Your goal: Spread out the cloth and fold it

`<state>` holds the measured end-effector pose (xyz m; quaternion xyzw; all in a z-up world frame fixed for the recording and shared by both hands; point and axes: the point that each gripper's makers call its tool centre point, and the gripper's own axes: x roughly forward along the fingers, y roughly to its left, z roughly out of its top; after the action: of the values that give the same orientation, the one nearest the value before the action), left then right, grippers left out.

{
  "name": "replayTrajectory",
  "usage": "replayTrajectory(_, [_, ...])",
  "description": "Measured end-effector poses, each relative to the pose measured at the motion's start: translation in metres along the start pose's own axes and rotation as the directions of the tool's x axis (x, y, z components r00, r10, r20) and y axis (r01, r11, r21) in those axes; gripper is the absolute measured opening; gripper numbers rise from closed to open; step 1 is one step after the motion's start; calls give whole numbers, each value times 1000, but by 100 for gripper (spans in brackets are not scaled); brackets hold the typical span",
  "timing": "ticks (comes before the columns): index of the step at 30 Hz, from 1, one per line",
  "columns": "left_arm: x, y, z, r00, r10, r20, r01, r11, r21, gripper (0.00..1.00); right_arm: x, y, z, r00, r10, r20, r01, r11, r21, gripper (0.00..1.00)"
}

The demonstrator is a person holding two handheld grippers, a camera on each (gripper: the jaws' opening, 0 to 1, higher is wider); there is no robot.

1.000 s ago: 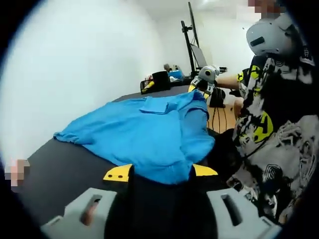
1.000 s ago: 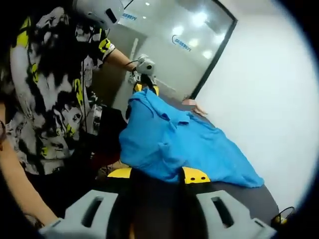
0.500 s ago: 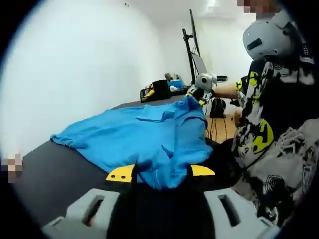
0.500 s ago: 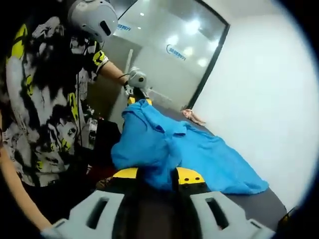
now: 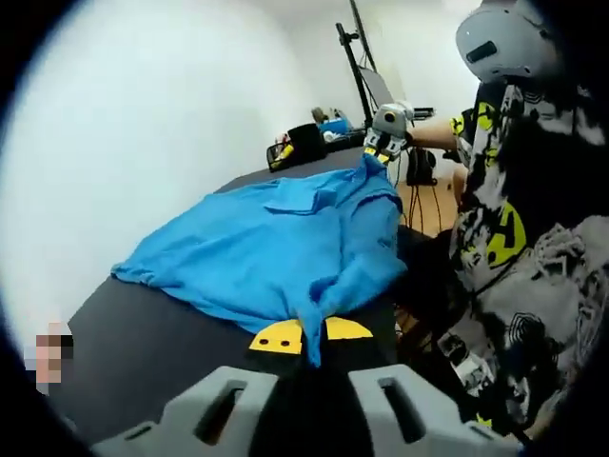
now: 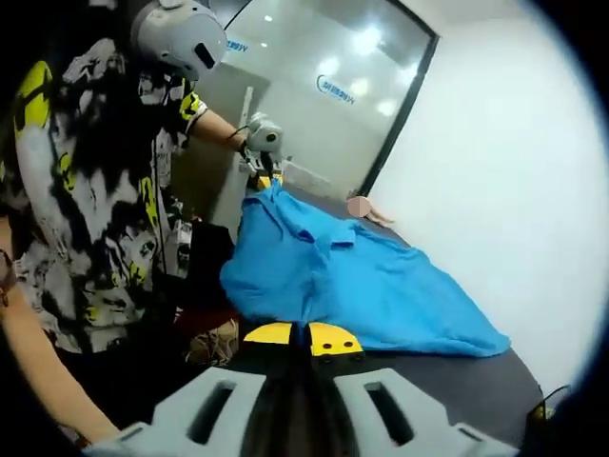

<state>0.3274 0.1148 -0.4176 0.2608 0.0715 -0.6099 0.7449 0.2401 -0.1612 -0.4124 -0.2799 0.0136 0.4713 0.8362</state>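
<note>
Left gripper view, near to far:
- Left hand-held gripper point(image 5: 306, 335): yellow-tipped jaws closed together, pinching a bunched edge of the blue cloth point(image 5: 276, 248).
- Blue cloth: draped over the dark bench point(image 5: 124, 333), its near side hanging off the bench edge toward the person point(image 5: 533, 219); a collar-like fold lies near its far end.
- Person: patterned black, white and yellow shirt, pale headset, standing just beside the bench on the right of the view.
- Right hand-held gripper point(image 5: 381, 150): at the cloth's far corner, clamped on that corner and lifting it slightly.
- Background: dark bags and small items on the far end of the bench, a tall black stand point(image 5: 354, 57) against the white wall.

Right gripper view, near to far:
- Right hand-held gripper point(image 6: 305, 338): yellow-tipped jaws pressed shut on a pinch of the blue cloth point(image 6: 371, 286).
- Blue cloth: spread along the bench point(image 6: 495, 390), sloping up toward the far corner.
- Person point(image 6: 86, 181): on the left of the view, arm stretched out.
- Left hand-held gripper point(image 6: 266, 179): gripping the raised far corner of the cloth.
- Background: glass partition point(image 6: 324, 86) reflecting ceiling lights.
</note>
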Motion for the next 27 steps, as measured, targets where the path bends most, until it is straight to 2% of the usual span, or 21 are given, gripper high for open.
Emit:
replayTrajectory(2, [-8,4,6,1000,24,9,-24,1000,-16,2,-8,-2,-7,1000,-15,-6,15,1000,-5,2])
replayTrajectory(5, [-21,11,12,997,79,27,-78,997,-26,2,-15,-6,-6,999,-37,8,37,999,2,2])
replayTrajectory(7, [-25,8,11,996,85,27,-84,995,-47,2,-16,-5,-3,999,-43,17,43,999,8,2])
replayTrajectory(9, [-28,1,10,995,96,29,-94,995,-41,2,-17,-3,-1,999,-49,22,49,999,14,2])
replayTrajectory(11, [-28,-10,7,996,91,8,-91,995,-42,2,-17,4,-1,999,-46,15,45,999,16,2])
replayTrajectory(14, [-26,-29,-7,996,83,-43,-84,996,-36,2,-18,19,-1,999,-41,2,41,999,13,2])
replayTrajectory(17, [-29,-34,-10,996,82,-39,-84,994,-67,2,-19,25,-5,999,-42,-15,43,999,23,2])
replayTrajectory(19, [-33,-30,1,996,93,13,-91,991,-101,2,-22,22,-1,998,-60,1,60,998,21,2])
replayTrajectory(20, [-36,-28,6,995,97,15,-95,991,-94,2,-25,19,3,998,-67,13,67,997,35,1])
replayTrajectory(21, [-40,-21,27,989,120,85,-110,988,-105,2,-29,10,16,993,-104,56,102,994,34,1])
replayTrajectory(22, [-42,-19,36,986,125,106,-115,988,-102,2,-31,5,24,990,-117,81,116,993,18,1])
replayTrajectory(23, [-44,-15,42,985,135,105,-129,990,-64,2,-34,0,31,988,-126,88,125,992,20,2])
replayTrajectory(25, [-42,-6,44,984,164,71,-170,983,75,2,-36,-7,35,985,-144,96,143,990,7,2])
replayTrajectory(26, [-38,-7,38,987,158,42,-162,981,105,2,-35,-10,34,984,-149,93,149,989,8,2])
replayTrajectory(27, [-32,-11,29,993,121,-7,-119,985,128,2,-35,-12,32,985,-146,96,145,989,12,2])
